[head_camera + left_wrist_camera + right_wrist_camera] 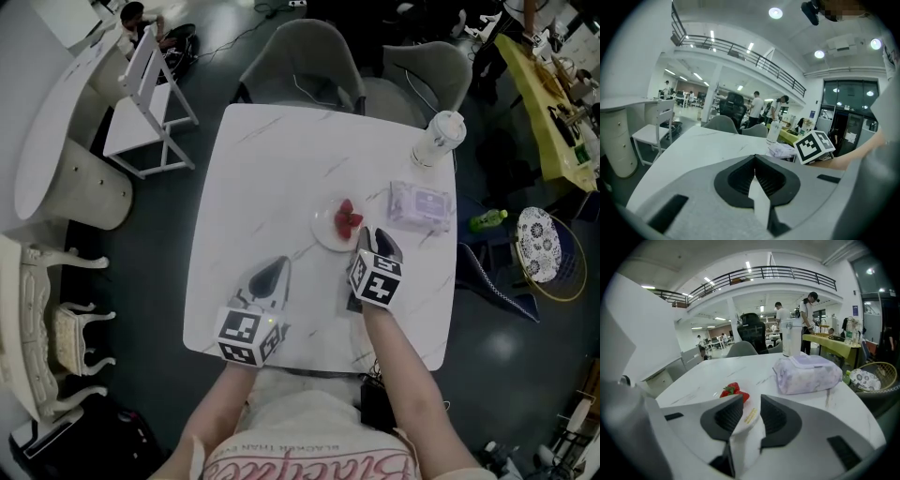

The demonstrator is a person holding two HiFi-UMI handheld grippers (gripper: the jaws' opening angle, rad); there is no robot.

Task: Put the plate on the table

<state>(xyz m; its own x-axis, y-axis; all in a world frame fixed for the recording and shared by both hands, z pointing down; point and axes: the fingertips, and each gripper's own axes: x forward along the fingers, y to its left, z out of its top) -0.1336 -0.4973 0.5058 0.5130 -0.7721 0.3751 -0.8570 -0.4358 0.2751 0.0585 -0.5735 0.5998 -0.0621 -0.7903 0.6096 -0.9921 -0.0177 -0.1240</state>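
A small white plate (325, 228) holding red strawberries (349, 217) lies flat on the white marble table (272, 178), right of centre. My right gripper (375, 236) is at the plate's near right rim. In the right gripper view its jaws stand a little apart, the plate's rim (751, 417) shows in the gap of the gripper (751, 401), and the strawberries (732, 391) lie just beyond the left jaw. My left gripper (279, 264) rests low over the table's near left part, shut and empty (754, 159), well apart from the plate.
A pack of wipes (419, 204) lies right of the plate, with a lidded cup (439, 139) behind it at the far right corner. Two grey chairs (300, 61) stand at the far side. A green bottle (487, 220) sits off the table's right edge.
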